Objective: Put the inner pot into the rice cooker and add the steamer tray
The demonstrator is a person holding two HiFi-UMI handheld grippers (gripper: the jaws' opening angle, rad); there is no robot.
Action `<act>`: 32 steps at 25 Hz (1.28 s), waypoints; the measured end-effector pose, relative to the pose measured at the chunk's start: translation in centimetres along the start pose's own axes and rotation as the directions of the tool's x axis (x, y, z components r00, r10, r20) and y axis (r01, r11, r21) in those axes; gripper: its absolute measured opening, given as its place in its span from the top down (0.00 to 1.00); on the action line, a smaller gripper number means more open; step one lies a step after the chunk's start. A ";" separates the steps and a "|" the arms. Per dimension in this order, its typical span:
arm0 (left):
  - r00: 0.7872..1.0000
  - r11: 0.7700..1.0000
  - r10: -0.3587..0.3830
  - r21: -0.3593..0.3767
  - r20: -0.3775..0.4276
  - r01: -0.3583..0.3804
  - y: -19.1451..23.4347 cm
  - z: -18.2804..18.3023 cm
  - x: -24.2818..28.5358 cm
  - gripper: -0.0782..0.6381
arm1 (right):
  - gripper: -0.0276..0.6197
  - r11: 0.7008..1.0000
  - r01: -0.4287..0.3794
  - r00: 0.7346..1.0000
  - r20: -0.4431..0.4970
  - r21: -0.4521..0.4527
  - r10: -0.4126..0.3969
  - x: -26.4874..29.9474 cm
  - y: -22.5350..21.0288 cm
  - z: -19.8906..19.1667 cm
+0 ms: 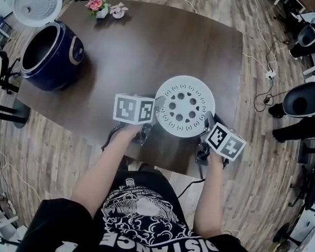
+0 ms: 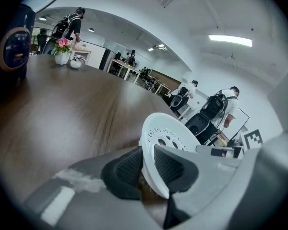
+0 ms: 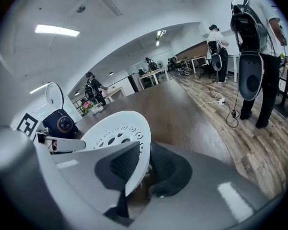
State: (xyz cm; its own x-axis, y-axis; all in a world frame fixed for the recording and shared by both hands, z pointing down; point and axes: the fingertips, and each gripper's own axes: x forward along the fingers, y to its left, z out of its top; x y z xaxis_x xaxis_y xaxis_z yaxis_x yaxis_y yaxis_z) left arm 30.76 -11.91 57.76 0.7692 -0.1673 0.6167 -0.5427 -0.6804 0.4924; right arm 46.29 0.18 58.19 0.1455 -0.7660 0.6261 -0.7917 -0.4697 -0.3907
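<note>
Table (image 1: 163,41): steamer tray (image 1: 185,106) rim hidden within left claw (image 2: 149,162), right claw (image 3: 143,162).

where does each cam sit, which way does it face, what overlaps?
Head view: on the person's head, looking steeply down at the table; shows both arms, the left gripper and the right gripper.
Left gripper view: rides the left gripper, looks along its jaws across the table; jaws clamp the steamer tray by its rim.
Right gripper view: rides the right gripper, looks back across the tray; jaws clamp the opposite rim.
Shared: all three see the tray and the rice cooker.
</note>
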 end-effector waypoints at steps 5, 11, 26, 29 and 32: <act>0.998 1.000 0.023 -0.019 0.063 -0.022 2.0 1.5 -2.8 0.78 | 0.86 0.998 -0.048 0.999 0.022 -0.033 0.049 0.7 3.6 1.0; 0.986 0.994 0.093 -0.061 0.136 -0.085 4.8 2.2 -6.5 0.79 | 0.86 0.985 -0.136 0.990 0.020 -0.102 0.138 1.7 8.1 1.1; 0.897 0.949 0.281 -0.237 0.340 -0.207 15.8 5.8 -19.8 0.81 | 0.86 0.897 -0.334 0.936 0.012 -0.289 0.352 4.8 26.2 2.9; 0.876 0.951 0.287 -0.225 0.388 -0.212 16.7 7.3 -22.5 0.81 | 0.86 0.879 -0.354 0.923 0.031 -0.319 0.383 4.5 29.3 3.8; 0.857 0.949 0.297 -0.226 0.421 -0.218 17.7 9.0 -24.9 0.81 | 0.86 0.860 -0.383 0.905 0.048 -0.337 0.422 4.3 32.5 5.1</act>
State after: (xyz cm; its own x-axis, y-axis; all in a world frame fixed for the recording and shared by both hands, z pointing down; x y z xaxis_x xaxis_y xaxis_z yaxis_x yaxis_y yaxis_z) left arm 5.02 -26.18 45.54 0.6399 -0.6459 0.4163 -0.7594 -0.4482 0.4717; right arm 24.22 -20.62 44.72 -0.1736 -0.9129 0.3693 -0.9368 0.0374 -0.3479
